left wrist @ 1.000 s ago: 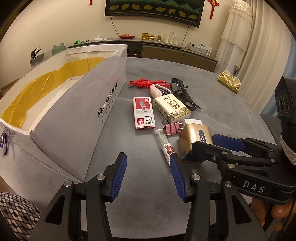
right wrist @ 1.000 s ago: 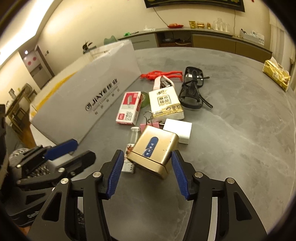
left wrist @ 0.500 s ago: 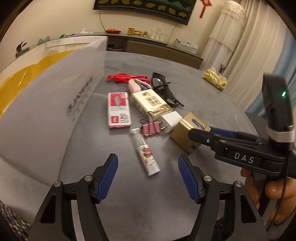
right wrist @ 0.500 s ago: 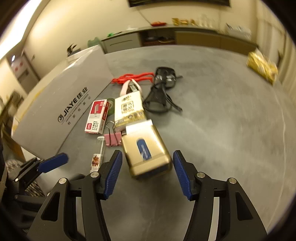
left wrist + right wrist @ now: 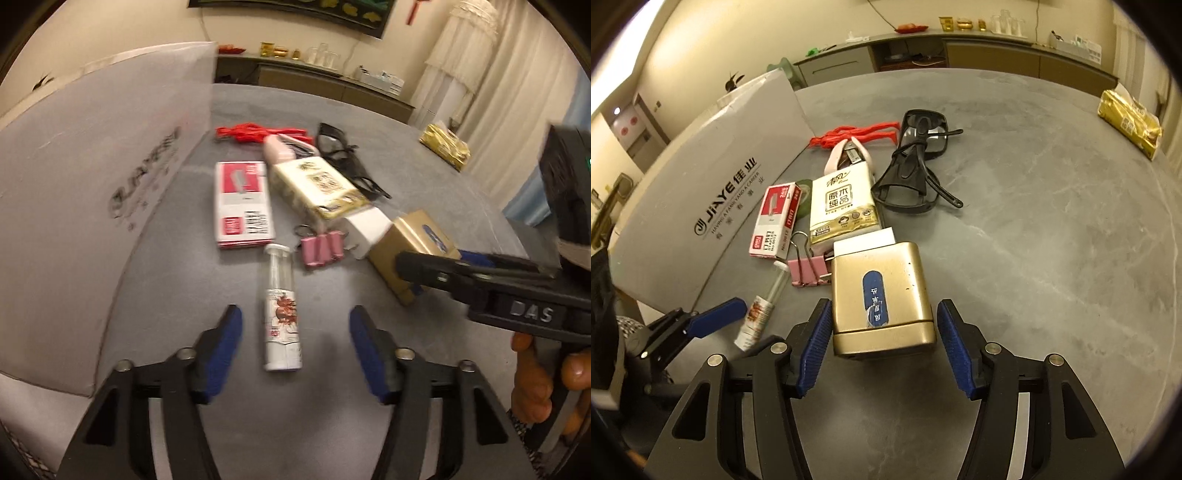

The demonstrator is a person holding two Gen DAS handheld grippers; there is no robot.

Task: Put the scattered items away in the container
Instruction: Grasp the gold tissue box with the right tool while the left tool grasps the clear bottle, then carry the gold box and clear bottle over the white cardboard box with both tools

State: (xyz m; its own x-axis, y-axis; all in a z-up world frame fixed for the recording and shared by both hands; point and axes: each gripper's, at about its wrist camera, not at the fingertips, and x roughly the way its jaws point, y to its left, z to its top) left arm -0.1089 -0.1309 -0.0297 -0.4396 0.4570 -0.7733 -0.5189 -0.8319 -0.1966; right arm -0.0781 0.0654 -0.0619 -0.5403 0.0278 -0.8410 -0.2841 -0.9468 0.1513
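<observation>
white cardboard box: "JIAYE 佳业" | tissue pack: "清风", "原木纯品" | staples box: "STAPLES" | right gripper: "DAS"

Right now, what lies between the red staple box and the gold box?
Pink binder clips lie between the staple box and the gold box, with the clear tube's cap alongside, per the right wrist view.

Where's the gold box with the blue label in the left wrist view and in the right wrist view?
Left wrist view: gold box at right of centre, partly behind the right claw.
Right wrist view: low centre, between the open fingers of the right claw.
Shared landmark: pink binder clip, beside the box in both views.
</observation>
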